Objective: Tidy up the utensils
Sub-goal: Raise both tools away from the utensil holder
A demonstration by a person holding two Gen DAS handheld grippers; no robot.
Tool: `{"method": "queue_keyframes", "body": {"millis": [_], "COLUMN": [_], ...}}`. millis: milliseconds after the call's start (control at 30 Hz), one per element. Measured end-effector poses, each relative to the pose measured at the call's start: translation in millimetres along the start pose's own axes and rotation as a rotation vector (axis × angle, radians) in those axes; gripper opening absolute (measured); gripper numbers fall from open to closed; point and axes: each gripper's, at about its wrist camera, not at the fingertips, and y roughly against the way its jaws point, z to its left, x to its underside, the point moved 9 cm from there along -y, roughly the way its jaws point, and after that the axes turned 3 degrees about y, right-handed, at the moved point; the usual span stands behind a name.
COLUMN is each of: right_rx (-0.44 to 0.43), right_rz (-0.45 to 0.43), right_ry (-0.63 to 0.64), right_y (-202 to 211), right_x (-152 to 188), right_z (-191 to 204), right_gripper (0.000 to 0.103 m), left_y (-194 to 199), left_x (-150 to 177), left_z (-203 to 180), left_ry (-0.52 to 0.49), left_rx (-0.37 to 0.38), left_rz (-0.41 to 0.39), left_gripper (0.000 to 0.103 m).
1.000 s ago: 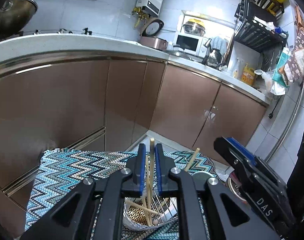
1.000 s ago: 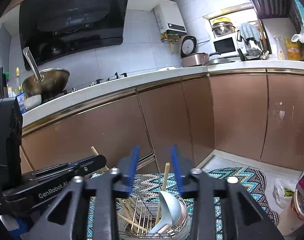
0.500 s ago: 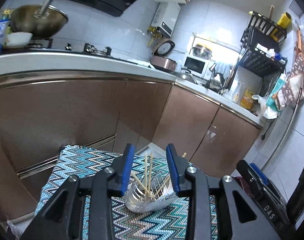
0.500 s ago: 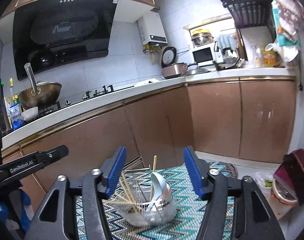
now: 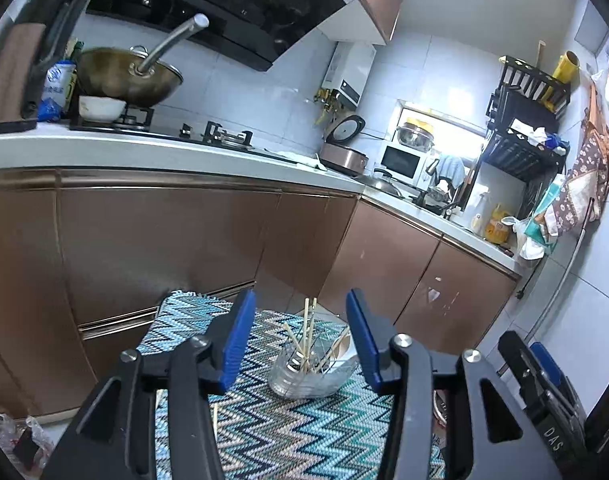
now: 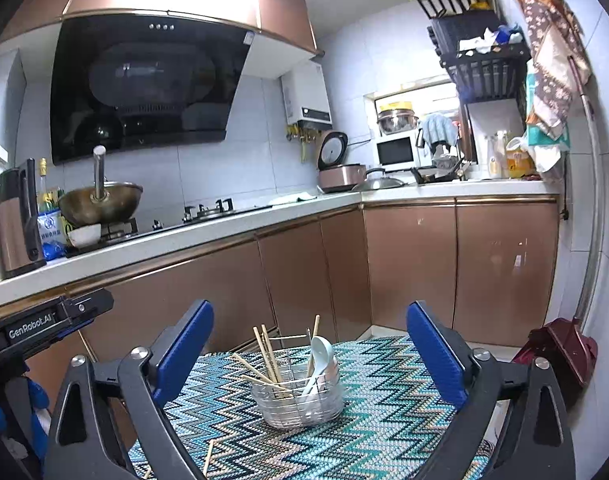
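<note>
A metal wire utensil holder (image 6: 300, 398) stands on a zigzag-patterned cloth (image 6: 384, 420). It holds several wooden chopsticks (image 6: 266, 354) and a pale spoon (image 6: 319, 360). It also shows in the left wrist view (image 5: 308, 376), with chopsticks (image 5: 306, 332) standing in it. My left gripper (image 5: 300, 342) is open and empty, raised back from the holder. My right gripper (image 6: 310, 354) is wide open and empty, also back from the holder. A loose chopstick (image 6: 207, 458) lies on the cloth near the front; it also shows in the left wrist view (image 5: 215, 420).
Brown kitchen cabinets (image 6: 304, 280) and a white counter (image 6: 184, 236) run behind the cloth-covered table. A wok (image 6: 100, 200) sits on the stove. A dark red dustpan (image 6: 564, 348) stands on the right by the wall. The other gripper's body shows at each view's edge (image 5: 544, 392).
My left gripper let go of a chopstick into the holder and opened. Both grippers opened wider and pulled up and back from the holder.
</note>
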Motion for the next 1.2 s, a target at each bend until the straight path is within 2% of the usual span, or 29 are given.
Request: {"method": "queue_keyframes", "body": {"millis": [100,333,433,800,1200], "right_rx": [-0.003,0.020,0.030,0.039,0.026], "right_rz": [-0.011,-0.013,-0.024,-0.100,-0.141], "right_ry": [-0.002,0.013,0.025,0.075,0.046], "right_y": [15,36,48,85,107], "right_x": [-3,0,-2,-14,-23], "right_z": [6,14,17,37,37], "right_gripper": [0.102,0.103,0.103,0.103,0.103], "left_y": [18,59,74,115,148], "left_x": [4,10,11,6,0], "left_z": [0,1,6,18,30], "left_ry": [-0.014,-0.041,-0.045,-0.041,-0.033], "left_rx": [-0.001,-0.014,-0.025,-0.049,-0.052], "left_rz": [-0.004,-0.030,-0.045,-0.093,-0.141], "left_gripper": [0.046,0.046,0.052,0.055,0.056]}}
